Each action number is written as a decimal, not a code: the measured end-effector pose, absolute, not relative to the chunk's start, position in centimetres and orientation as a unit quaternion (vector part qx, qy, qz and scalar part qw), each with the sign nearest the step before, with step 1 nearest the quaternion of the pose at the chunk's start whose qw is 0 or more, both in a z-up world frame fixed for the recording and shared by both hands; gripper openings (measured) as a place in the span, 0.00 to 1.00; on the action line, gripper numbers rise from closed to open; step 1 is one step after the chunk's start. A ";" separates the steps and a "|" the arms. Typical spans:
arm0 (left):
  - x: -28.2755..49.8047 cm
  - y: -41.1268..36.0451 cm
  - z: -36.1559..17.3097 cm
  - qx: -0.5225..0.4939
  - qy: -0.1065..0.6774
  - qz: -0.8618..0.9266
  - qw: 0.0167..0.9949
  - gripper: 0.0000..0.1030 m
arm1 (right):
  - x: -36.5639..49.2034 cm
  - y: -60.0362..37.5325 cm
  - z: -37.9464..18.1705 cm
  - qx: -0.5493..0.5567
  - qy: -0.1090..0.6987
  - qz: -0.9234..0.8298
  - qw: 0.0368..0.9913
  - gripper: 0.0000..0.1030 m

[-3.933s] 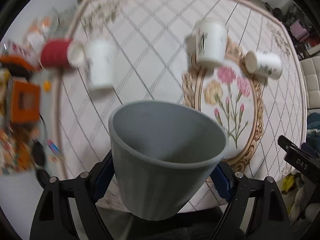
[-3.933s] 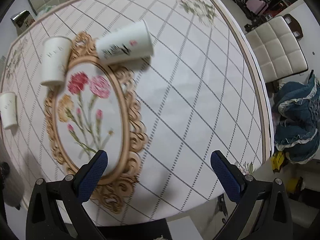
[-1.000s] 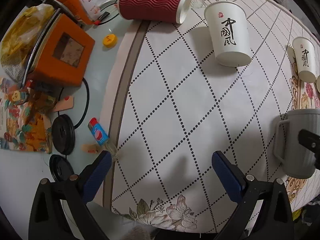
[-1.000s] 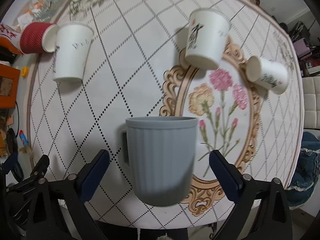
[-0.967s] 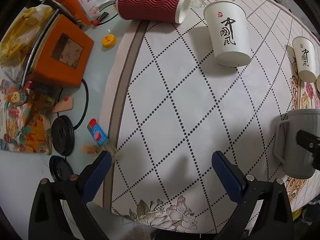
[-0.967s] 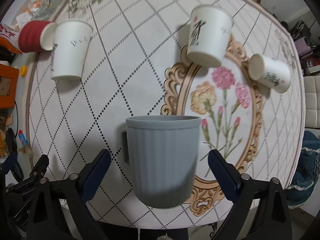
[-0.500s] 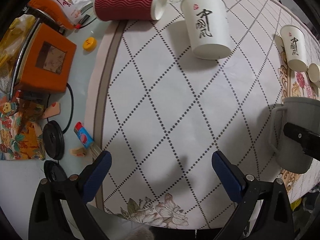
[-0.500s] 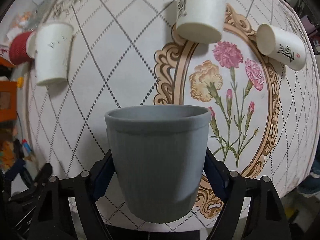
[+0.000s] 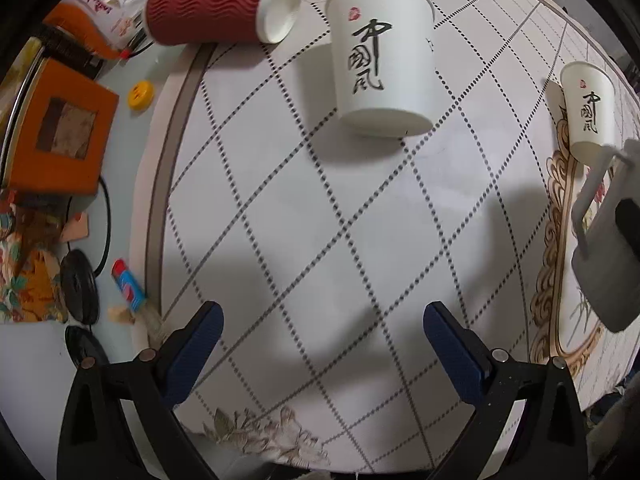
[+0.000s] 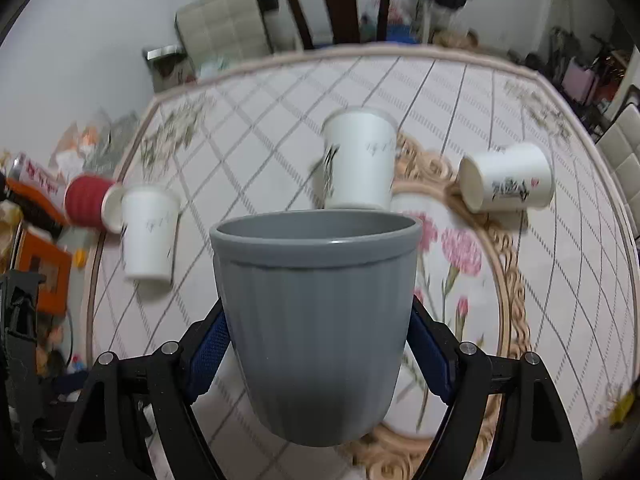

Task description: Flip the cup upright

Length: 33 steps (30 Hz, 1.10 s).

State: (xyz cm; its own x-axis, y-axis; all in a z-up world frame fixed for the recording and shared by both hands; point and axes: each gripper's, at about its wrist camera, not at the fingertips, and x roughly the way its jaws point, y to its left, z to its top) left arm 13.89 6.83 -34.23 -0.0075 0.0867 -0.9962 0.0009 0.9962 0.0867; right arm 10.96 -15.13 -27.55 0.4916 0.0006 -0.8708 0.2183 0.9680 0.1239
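My right gripper (image 10: pixel 316 344) is shut on a grey ribbed mug (image 10: pixel 316 320), mouth up, held above the table. The mug also shows at the right edge of the left wrist view (image 9: pixel 608 256), handle to the left, lifted off the cloth. My left gripper (image 9: pixel 320 336) is open and empty over the patterned tablecloth (image 9: pixel 320 220). A white paper cup (image 9: pixel 382 72) stands upside down ahead of it. A second white cup (image 9: pixel 588 112) stands upside down further right. A third white cup (image 10: pixel 506 180) lies on its side. A red ribbed cup (image 9: pixel 216 4) lies on its side.
An orange box (image 9: pixel 56 132), a yellow cap (image 9: pixel 140 96), black discs (image 9: pixel 78 284), a cable and a small blue-red packet (image 9: pixel 128 286) sit left of the cloth. Chairs (image 10: pixel 336 0) stand beyond the far table edge.
My right gripper has closed on the grey mug, lifted it and tilted its view up toward the room. My left gripper has moved closer to the nearest white cup.
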 end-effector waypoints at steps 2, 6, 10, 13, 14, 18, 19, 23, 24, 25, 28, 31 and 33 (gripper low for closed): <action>14.4 6.3 -34.9 0.037 0.708 0.033 0.705 0.99 | 11.1 -15.0 -28.4 0.097 0.477 -0.072 0.871 0.81; 14.4 5.7 -36.2 0.054 0.704 0.032 0.707 0.99 | 10.2 -14.9 -30.4 0.076 0.440 -0.075 0.891 0.81; 13.6 4.4 -37.0 0.072 0.700 0.024 0.711 0.99 | 8.9 -14.7 -29.8 0.063 0.427 -0.065 0.900 0.81; 12.6 3.9 -36.7 0.078 0.694 0.018 0.715 0.99 | 7.6 -14.8 -29.9 0.066 0.439 -0.063 0.894 0.82; 12.3 3.9 -36.5 0.080 0.692 0.015 0.717 0.99 | 7.3 -14.8 -30.0 0.069 0.444 -0.063 0.891 0.82; 10.8 3.4 -35.4 0.087 0.686 0.005 0.723 0.99 | 5.9 -14.7 -30.3 0.062 0.463 -0.067 0.882 0.87; 10.5 3.4 -35.0 0.089 0.683 0.003 0.725 0.99 | 5.5 -14.6 -30.2 0.060 0.465 -0.071 0.880 0.87; 9.2 3.7 -33.8 0.093 0.671 -0.003 0.735 0.99 | 4.3 -14.7 -29.3 0.055 0.471 -0.083 0.876 0.94; 8.8 3.8 -33.4 0.094 0.668 -0.003 0.738 0.99 | 4.0 -14.7 -29.0 0.053 0.473 -0.085 0.875 0.94; 8.3 3.8 -32.9 0.094 0.664 -0.002 0.742 0.99 | 3.6 -14.6 -28.6 0.048 0.476 -0.090 0.873 0.95; 6.8 3.9 -31.0 0.093 0.651 -0.003 0.753 0.99 | 2.1 -14.7 -27.1 0.043 0.482 -0.100 0.869 1.00; 5.0 3.7 -28.7 0.087 0.639 -0.008 0.764 0.99 | 0.4 -14.9 -25.0 0.041 0.484 -0.105 0.868 1.00; 4.3 3.6 -27.0 0.086 0.629 -0.010 0.773 0.99 | -0.7 -15.1 -23.4 0.041 0.478 -0.106 0.871 1.00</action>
State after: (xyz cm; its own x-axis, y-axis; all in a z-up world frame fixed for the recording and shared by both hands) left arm 4.33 3.61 -26.97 0.2085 0.0919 -0.9737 0.1233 0.9852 0.1193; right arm -0.69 -15.08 -23.35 0.5206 -0.1465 -0.8411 0.2244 0.9740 -0.0308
